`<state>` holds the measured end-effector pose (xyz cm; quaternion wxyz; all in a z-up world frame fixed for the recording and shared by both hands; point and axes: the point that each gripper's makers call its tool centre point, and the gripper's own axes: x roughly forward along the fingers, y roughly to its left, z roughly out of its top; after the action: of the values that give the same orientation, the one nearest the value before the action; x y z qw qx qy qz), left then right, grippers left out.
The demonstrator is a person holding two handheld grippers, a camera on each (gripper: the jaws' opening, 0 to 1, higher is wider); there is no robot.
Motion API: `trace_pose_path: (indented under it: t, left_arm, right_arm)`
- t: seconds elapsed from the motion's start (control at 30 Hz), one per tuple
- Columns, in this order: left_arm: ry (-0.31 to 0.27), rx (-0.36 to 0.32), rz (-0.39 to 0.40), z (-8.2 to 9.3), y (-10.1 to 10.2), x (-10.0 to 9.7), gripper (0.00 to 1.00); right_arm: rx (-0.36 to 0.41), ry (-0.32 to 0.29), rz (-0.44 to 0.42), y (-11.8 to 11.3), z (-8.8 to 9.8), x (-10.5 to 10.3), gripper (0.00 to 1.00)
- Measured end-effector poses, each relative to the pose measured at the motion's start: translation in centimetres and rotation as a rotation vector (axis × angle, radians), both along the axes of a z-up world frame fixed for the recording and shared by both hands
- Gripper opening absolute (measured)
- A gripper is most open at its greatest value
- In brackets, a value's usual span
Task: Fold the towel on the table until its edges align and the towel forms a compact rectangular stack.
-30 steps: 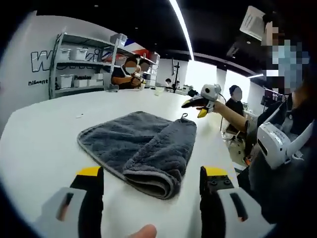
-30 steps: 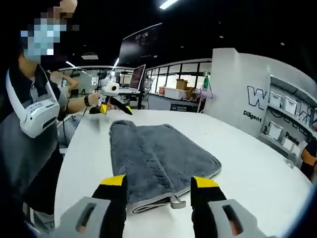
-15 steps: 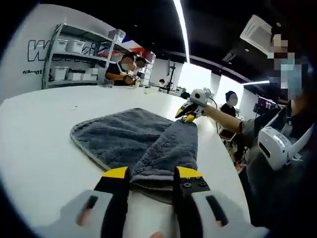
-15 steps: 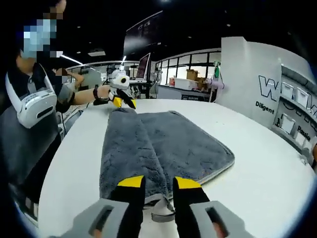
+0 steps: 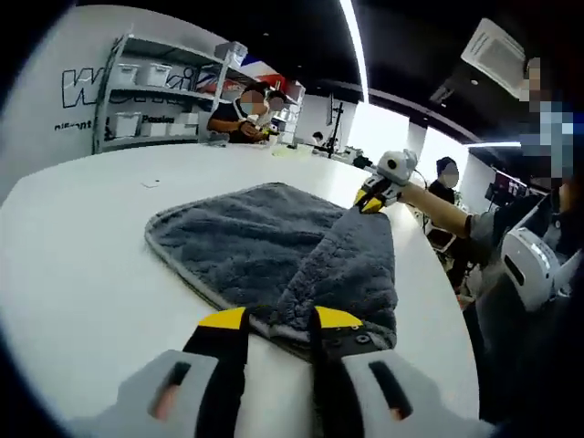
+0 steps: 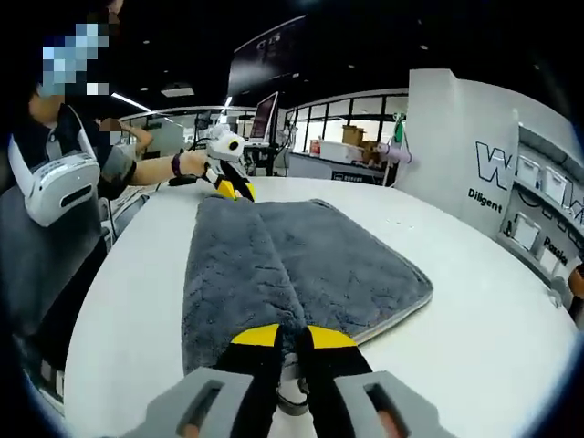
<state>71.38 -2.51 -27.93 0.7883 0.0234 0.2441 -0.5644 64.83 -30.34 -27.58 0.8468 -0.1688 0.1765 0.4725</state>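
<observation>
Right up front in the left gripper view, the left claw is clamped on the near end of the grey towel, which lies half-folded mid-frame on the white counter. Same deal in the right gripper view: right claw pinched on the other end. My worry is that the plush pile slips out of one claw mid-lift, or uneven pulling skews the edges. Shelves sit far back, upper left.
</observation>
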Motion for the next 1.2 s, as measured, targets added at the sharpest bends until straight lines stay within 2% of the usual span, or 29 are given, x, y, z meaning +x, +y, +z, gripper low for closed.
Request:
trace_pose_path:
  t: [0.1, 0.2, 0.33, 0.37, 0.43, 0.57, 0.77, 0.9, 1.03, 1.13, 1.2]
  left_arm:
    - [0.004, 0.009, -0.022, -0.2, -0.2, -0.5, 0.19]
    - [-0.039, 0.043, -0.031, 0.0, 0.1, -0.7, 0.14]
    - [-0.089, 0.037, -0.033, 1.2, 0.5, -0.7, 0.09]
    - [-0.098, 0.032, -0.032, 1.5, 0.6, -0.7, 0.08]
    - [-0.145, 0.029, -0.033, 2.4, 0.8, -0.7, 0.08]
    - [-0.233, -0.005, -0.026, 5.2, 1.0, -0.8, 0.07]
    - [-0.397, -0.115, 0.000, 11.6, 1.6, -2.3, 0.07]
    - [-0.497, -0.169, -0.008, 14.9, 2.0, -3.7, 0.07]
    - [-0.528, -0.177, -0.012, 15.8, 2.5, -4.7, 0.07]
    - [-0.531, -0.159, -0.026, 15.3, 2.5, -5.2, 0.07]
    - [-0.539, -0.119, -0.045, 14.1, 2.4, -5.8, 0.07]
  right_arm:
    - [0.003, 0.000, -0.009, 0.0, 0.1, 0.0, 0.08]
    - [0.002, -0.016, -0.014, -0.1, 0.5, -0.1, 0.07]
    - [0.008, -0.059, -0.017, 0.0, 1.7, -0.4, 0.06]
    - [0.004, -0.090, -0.015, 0.0, 2.3, -0.4, 0.05]
    - [0.009, -0.119, -0.015, 0.1, 3.1, -0.6, 0.05]
    - [0.024, -0.212, -0.017, 0.3, 5.8, -0.9, 0.05]
    - [0.065, -0.397, -0.028, 0.5, 12.5, -2.1, 0.05]
    - [0.069, -0.455, -0.009, 1.1, 15.1, -3.5, 0.04]
    - [0.047, -0.481, 0.016, 1.6, 15.6, -4.5, 0.04]
    - [0.020, -0.486, 0.027, 1.9, 15.2, -4.9, 0.04]
    - [0.003, -0.480, 0.043, 2.3, 14.5, -5.6, 0.04]
